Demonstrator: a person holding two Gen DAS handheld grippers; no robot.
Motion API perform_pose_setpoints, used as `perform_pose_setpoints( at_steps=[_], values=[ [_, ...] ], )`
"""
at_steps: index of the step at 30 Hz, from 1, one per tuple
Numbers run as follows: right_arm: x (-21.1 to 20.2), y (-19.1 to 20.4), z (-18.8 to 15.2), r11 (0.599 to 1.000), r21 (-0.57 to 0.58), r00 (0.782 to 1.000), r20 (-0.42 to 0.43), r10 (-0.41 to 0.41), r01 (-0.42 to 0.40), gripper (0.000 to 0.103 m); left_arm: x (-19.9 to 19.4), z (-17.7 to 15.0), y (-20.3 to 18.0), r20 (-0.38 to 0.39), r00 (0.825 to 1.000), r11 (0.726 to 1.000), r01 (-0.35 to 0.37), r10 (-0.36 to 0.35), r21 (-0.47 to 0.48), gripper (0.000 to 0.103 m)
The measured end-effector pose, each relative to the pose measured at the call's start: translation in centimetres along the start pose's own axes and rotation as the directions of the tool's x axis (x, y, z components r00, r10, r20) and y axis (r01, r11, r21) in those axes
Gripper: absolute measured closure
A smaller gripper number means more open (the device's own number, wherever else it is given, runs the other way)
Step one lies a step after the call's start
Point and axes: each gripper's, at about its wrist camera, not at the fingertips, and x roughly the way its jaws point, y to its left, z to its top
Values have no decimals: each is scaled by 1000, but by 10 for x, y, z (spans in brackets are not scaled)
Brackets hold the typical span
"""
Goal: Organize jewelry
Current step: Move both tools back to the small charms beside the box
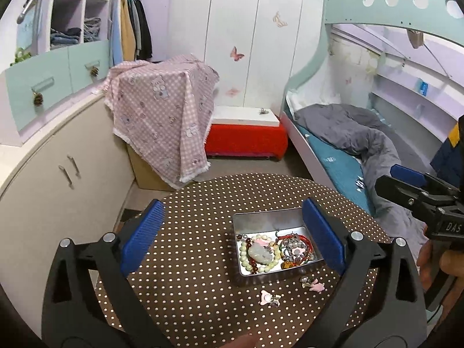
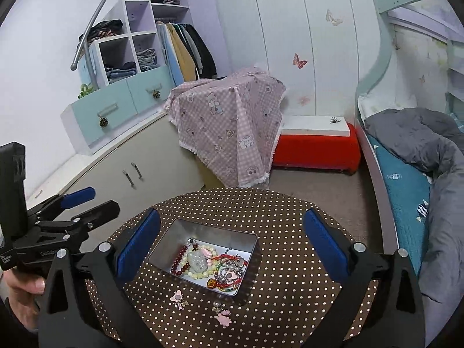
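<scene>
Both tools, left (image 1: 232,232) and right (image 2: 232,242), hang released and empty above the metal tin (image 2: 179,233) of bracelets; two pink charm earrings (image 2: 179,298) lie on the table (image 2: 290,261) just beside the tin, likely next for pickup.

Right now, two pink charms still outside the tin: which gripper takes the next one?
Either, probably: both grippers are open and empty. Right gripper suits the charm near its centreline; left gripper suits the other below the tin.
</scene>
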Motion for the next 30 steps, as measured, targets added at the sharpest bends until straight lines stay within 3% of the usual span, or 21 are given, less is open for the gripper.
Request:
perform_pose_setpoints(
  at_steps=[12, 20, 30],
  values=[
    [-35, 19, -4, 1000, -8, 999, 54, 1, -1, 8, -39, -5, -7, 81, 992, 994, -97, 94, 45, 8],
    [-60, 25, -10, 1000, -2, 995, 98, -21, 21, 8, -63, -10, -11, 122, 985, 991, -126, 119, 54, 8],
    [-71, 30, -31, 999, 5, 995, 90, -37, 37, 8, -78, -27, -15, 125, 980, 986, -160, 152, 56, 7]
  ],
)
